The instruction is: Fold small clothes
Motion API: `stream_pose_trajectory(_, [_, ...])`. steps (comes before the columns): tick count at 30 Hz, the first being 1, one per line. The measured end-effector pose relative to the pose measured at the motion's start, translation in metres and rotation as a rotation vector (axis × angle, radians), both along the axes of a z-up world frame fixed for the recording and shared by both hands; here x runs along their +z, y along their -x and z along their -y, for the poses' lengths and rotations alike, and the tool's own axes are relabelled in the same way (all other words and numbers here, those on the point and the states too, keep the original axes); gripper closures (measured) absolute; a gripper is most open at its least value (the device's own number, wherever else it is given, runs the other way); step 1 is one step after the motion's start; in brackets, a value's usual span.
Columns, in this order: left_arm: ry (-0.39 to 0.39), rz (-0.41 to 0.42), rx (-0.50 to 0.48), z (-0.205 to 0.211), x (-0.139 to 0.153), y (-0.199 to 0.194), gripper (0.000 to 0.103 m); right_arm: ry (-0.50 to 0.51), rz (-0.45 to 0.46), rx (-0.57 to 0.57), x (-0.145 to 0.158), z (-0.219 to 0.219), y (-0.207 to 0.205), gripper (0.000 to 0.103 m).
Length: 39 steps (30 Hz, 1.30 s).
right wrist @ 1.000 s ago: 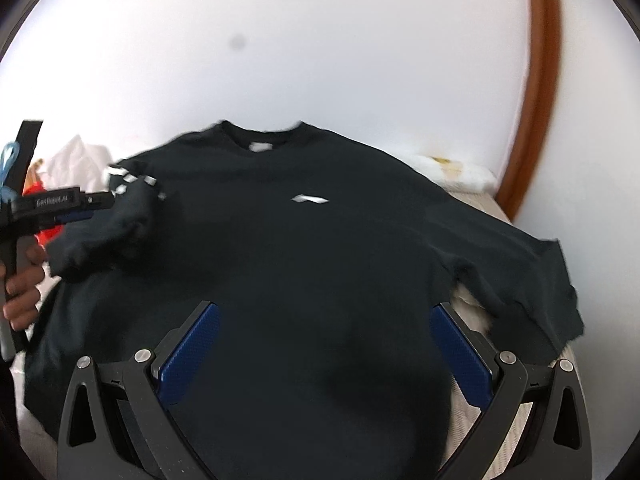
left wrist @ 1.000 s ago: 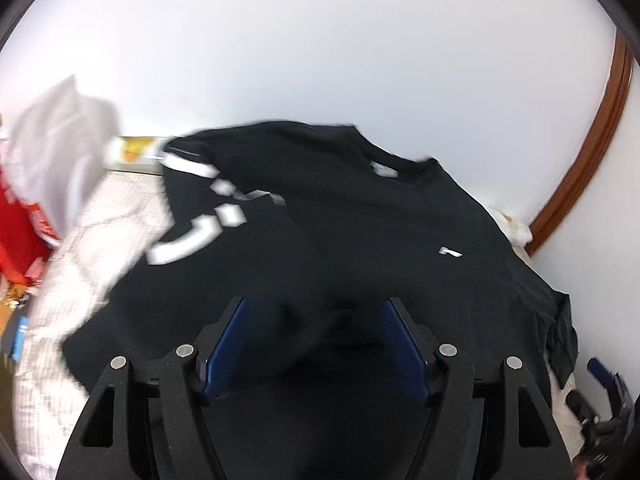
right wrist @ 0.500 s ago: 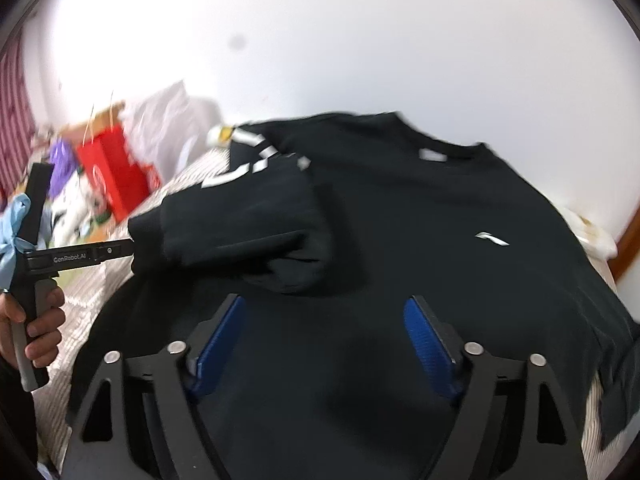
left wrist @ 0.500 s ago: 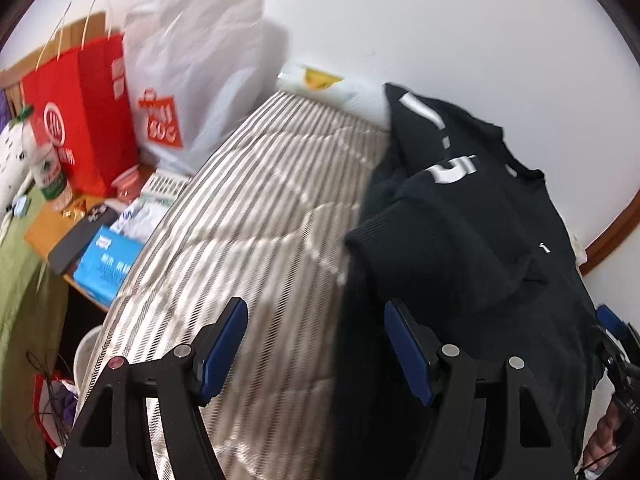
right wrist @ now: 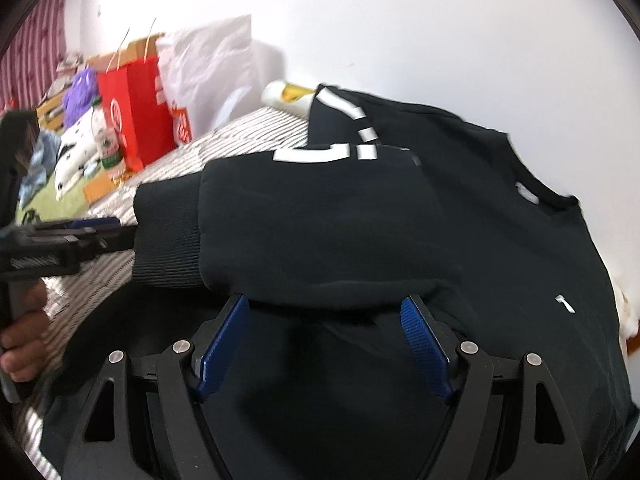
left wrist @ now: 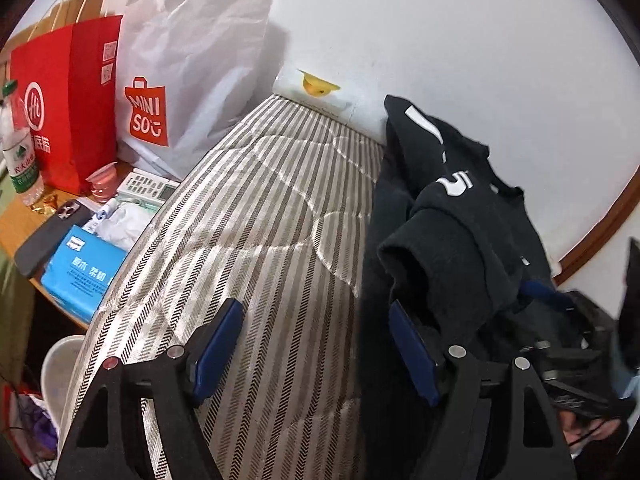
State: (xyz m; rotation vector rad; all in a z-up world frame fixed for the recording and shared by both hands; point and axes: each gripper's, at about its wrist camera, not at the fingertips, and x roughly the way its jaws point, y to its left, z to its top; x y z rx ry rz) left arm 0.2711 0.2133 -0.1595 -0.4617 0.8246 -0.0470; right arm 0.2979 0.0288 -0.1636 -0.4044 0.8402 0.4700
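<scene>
Black sweatshirt [right wrist: 460,240] is lying on the striped bed [left wrist: 260,240], up against the white wall, with one sleeve [right wrist: 320,232] folded across the chest so its ribbed cuff sticks out toward the bed's bare side. The left gripper [left wrist: 316,344] sits right at the sweatshirt's edge, over the stripes: its fingers have just been opening and stand wide, nothing between them, though the inner one is very near the dark fabric. The right gripper [right wrist: 326,344] hangs just over the sweatshirt below the folded sleeve; its fingers have been closing in but are spread apart, and whether the tips touch the cloth I can't tell. Beyond the bed from the sweatshirt there's a red paper bag [left wrist: 68,104] and a white shopping bag [left wrist: 192,80].
</scene>
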Motion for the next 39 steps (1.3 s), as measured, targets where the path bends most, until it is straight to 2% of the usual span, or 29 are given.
stream_pose_trajectory(2, [0.027,-0.007,0.004,-0.004,-0.002,-0.001,0.028,0.026,-0.004,0.002,-0.012,-0.008,-0.006,0.026])
stream_pose_trajectory(3, [0.050,-0.002,0.008,-0.007,-0.003,0.000,0.028,0.037,0.010,0.004,-0.015,-0.011,-0.006,0.031])
stream_pose_trajectory(5, [0.062,0.000,0.010,-0.008,-0.003,0.001,0.028,0.055,0.035,0.002,-0.018,-0.012,-0.008,0.073])
stream_pose_trajectory(7, [0.055,-0.002,0.006,-0.006,-0.003,0.002,0.028,-0.017,0.018,-0.001,-0.010,-0.003,-0.012,0.086])
stream_pose_trajectory(8, [0.049,0.000,0.002,-0.005,-0.002,0.002,0.027,-0.043,0.019,-0.008,-0.006,0.001,-0.014,0.089])
stream_pose_trajectory(14, [0.014,0.004,-0.026,0.003,-0.003,0.001,0.027,-0.212,0.082,-0.130,0.042,0.057,-0.016,0.092])
stream_pose_trajectory(15, [-0.002,0.003,-0.027,0.006,-0.003,0.001,0.027,-0.248,0.083,-0.157,0.049,0.072,-0.018,0.092])
stream_pose_trajectory(19, [-0.094,-0.013,-0.043,0.021,-0.001,-0.006,0.027,-0.291,0.094,-0.247,0.062,0.112,-0.024,0.092])
stream_pose_trajectory(21, [-0.143,-0.043,-0.048,0.029,0.001,-0.015,0.027,-0.311,0.079,-0.282,0.063,0.130,-0.025,0.092])
stream_pose_trajectory(24, [-0.219,-0.067,-0.109,0.048,0.006,-0.037,0.028,-0.312,0.087,-0.322,0.064,0.150,-0.023,0.092])
stream_pose_trajectory(26, [-0.282,-0.074,-0.086,0.055,0.006,-0.052,0.028,-0.330,0.081,-0.337,0.064,0.158,-0.020,0.092])
stream_pose_trajectory(30, [-0.268,-0.099,-0.033,0.052,-0.003,-0.071,0.030,-0.343,0.073,-0.390,0.061,0.187,-0.015,0.093])
stream_pose_trajectory(34, [-0.307,-0.072,-0.020,0.049,-0.006,-0.069,0.033,-0.367,0.053,-0.427,0.055,0.215,-0.011,0.093])
stream_pose_trajectory(39, [-0.307,-0.052,-0.028,0.048,-0.009,-0.066,0.034,-0.349,-0.023,-0.526,0.025,0.249,-0.013,0.093])
